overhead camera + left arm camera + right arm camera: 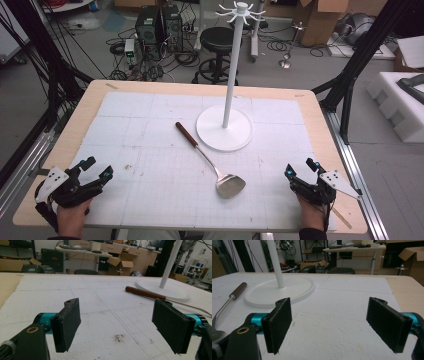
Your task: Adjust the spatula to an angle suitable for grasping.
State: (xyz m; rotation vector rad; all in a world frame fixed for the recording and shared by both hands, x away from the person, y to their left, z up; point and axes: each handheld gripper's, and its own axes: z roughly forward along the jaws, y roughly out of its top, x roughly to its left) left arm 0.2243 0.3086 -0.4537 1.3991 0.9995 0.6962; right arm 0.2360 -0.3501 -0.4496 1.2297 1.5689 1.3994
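High view: light wooden table (320, 107) covered by a white gridded foam mat (150, 150). On the mat, right of centre toward the far side, a white stand with round flat base, thin upright pole and hooked crown (224, 127). Just left of the base lies a metal spatula with a dark brown wooden handle (210, 161), flat on the mat, handle pointing to the far left, blade toward the near edge; the handle end lies close beside the base rim, contact not clear. Left hand-held gripper (97, 167) rests at the near left corner, jaws apart, holding nothing. Right hand-held gripper (301, 167) sits at the near right corner, jaws apart, also empty. Both well apart from the spatula. Left gripper view: two black padded jaws spread wide over bare mat with a small dark smudge between them; spatula handle (145, 293) and stand base (165, 290) lie beyond, to the right. Right gripper view: jaws likewise wide apart, nothing between; stand base (279, 293) ahead on the left, spatula (229, 301) at the far left edge. No containers on the table.
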